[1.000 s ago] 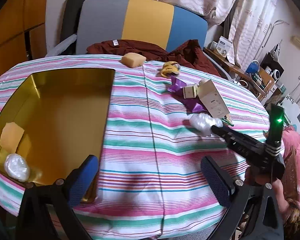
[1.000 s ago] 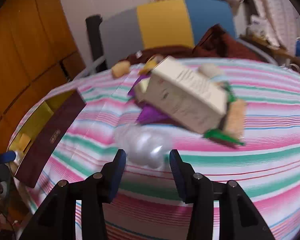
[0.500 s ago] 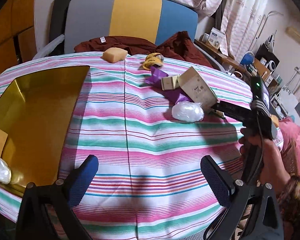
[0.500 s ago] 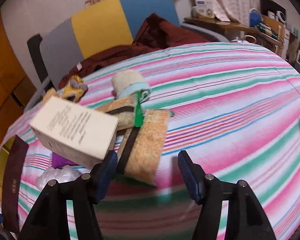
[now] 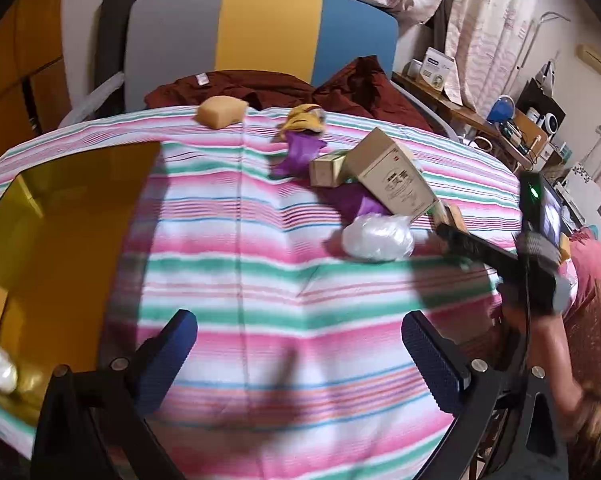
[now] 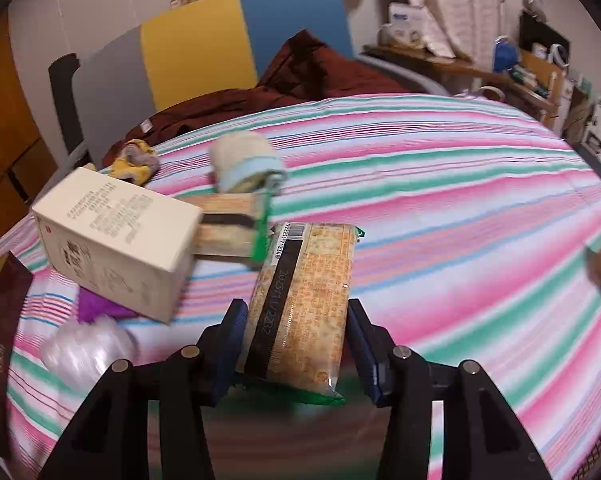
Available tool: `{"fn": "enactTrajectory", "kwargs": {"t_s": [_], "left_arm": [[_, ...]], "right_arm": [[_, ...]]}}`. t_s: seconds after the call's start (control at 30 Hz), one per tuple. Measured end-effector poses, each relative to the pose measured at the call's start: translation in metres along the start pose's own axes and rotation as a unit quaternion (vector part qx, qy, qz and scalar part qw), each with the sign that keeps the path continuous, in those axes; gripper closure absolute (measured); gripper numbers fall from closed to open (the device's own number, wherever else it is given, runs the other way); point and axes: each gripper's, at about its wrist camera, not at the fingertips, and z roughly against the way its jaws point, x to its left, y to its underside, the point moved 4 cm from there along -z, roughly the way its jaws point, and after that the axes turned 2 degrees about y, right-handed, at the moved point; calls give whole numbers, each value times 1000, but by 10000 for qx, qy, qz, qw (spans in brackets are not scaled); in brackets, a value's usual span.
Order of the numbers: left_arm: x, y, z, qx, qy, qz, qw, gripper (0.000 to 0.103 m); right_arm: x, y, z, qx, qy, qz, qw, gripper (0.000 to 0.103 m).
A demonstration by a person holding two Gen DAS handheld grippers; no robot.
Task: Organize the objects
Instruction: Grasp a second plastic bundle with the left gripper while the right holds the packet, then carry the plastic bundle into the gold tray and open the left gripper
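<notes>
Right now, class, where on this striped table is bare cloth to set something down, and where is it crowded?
Bare cloth lies between the gold tray and the white plastic bag, in front of the left gripper. In the right wrist view, stripes run bare right of the cracker packet. It is crowded around the beige box, purple cloth and bag.

black gripper (image 6: 296,344) frames, blue ribbed jaws, silver screws.

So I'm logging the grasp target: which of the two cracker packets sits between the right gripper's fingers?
The nearer cracker packet, barcode end away from the camera, lies between the right gripper fingers. The other packet lies farther back, against the cream box.
</notes>
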Motion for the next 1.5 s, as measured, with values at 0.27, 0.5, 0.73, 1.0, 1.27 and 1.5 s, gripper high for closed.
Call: {"fn": "enactTrajectory", "kwargs": {"t_s": [0.27,0.5,0.73,1.0,1.27,1.5], "left_arm": [[-46,-39,-51,43,162,-390,9991,0],[-71,-53,-94,157,-34,-689,9975,0],[-70,-42,-121,290,-143,-815,9961,34],[-44,-32,-93,35,232,-336,9992,35],[-17,-17,-34,-421,234,-235,9986,35],[22,-8,13,-908,87,157,9957,35]], "right_arm": [[-15,12,15,-322,316,-301,9985,53],[-10,7,4,-396,377,-203,9983,53],[-7,8,4,-481,460,-143,9977,53],[-6,8,4,-548,538,-107,9970,53],[-3,8,6,-596,663,-8,9960,53],[1,9,13,-782,744,107,9941,53]]}}
